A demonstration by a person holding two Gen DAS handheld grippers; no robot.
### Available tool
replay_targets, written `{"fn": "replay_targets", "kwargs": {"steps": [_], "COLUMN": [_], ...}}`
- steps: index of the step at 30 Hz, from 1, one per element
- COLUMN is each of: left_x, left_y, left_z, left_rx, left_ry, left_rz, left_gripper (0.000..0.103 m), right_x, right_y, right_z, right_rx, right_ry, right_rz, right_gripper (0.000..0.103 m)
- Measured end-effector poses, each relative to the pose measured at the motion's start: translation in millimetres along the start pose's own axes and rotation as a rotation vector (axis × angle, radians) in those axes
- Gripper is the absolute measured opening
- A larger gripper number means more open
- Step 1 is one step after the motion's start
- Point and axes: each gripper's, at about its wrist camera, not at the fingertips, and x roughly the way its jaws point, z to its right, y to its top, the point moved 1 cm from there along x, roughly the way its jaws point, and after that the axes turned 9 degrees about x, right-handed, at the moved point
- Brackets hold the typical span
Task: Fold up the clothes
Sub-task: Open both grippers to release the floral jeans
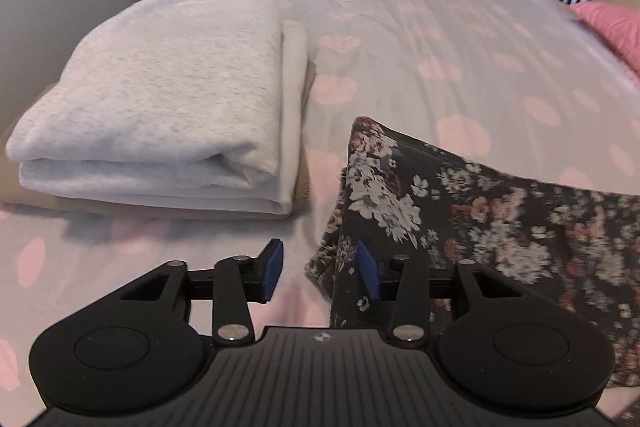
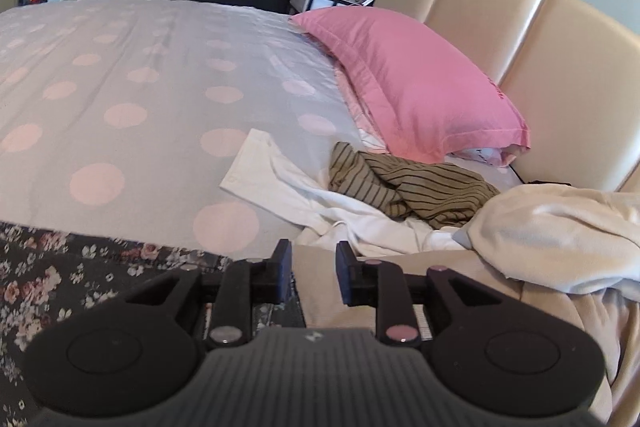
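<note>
Dark floral-print fabric garment (image 1: 460,219) laid at bed's (image 1: 420,39) near edge; left gripper (image 1: 320,269) spread, right gripper (image 2: 313,273) parted, nothing pinched.

We find no text, label, brand name or number that can be read in either view. The only sign is a small round emblem (image 1: 321,337) on the ribbed black body of the left gripper, at about six o'clock in the left wrist view; a similar pale mark (image 2: 313,335) sits on the right gripper's body in the right wrist view, too blurred to make out. The pink pillow (image 2: 408,83) carries a faint mark along its edge at three o'clock, unreadable.
</note>
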Motion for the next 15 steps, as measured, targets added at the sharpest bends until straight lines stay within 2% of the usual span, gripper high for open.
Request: {"fn": "replay_targets", "kwargs": {"steps": [2, 5, 7, 10, 15], "left_x": [-0.9, -0.7, 10.7, 30.2, 39.4], "left_y": [1.6, 3.2, 1.2, -9.2, -18.0], "left_z": [-5.4, -20.5, -24.2, -18.2, 2.1], "left_rx": [-0.039, -0.106, -0.087, -0.018, 0.069], "left_ry": [0.089, 0.169, 0.172, 0.12, 0.102], "left_rz": [0.022, 0.052, 0.011, -0.05, -0.054], "left_gripper": [0.031, 0.031, 0.031, 0.031, 0.028], "right_x": [-0.7, -3.3, -3.7, -2.6, -3.7], "right_y": [-1.6, -3.5, -4.3, -6.3, -9.8], "right_z": [-4.6, -10.6, -13.4, -17.9, -27.8], "right_rx": [-0.024, -0.056, -0.065, -0.071, -0.118], "right_ry": [0.015, 0.034, 0.043, 0.065, 0.086], "right_rz": [-0.001, 0.008, 0.009, -0.001, 0.002], "right_gripper": [0.027, 0.029, 0.03, 0.031, 0.035]}}
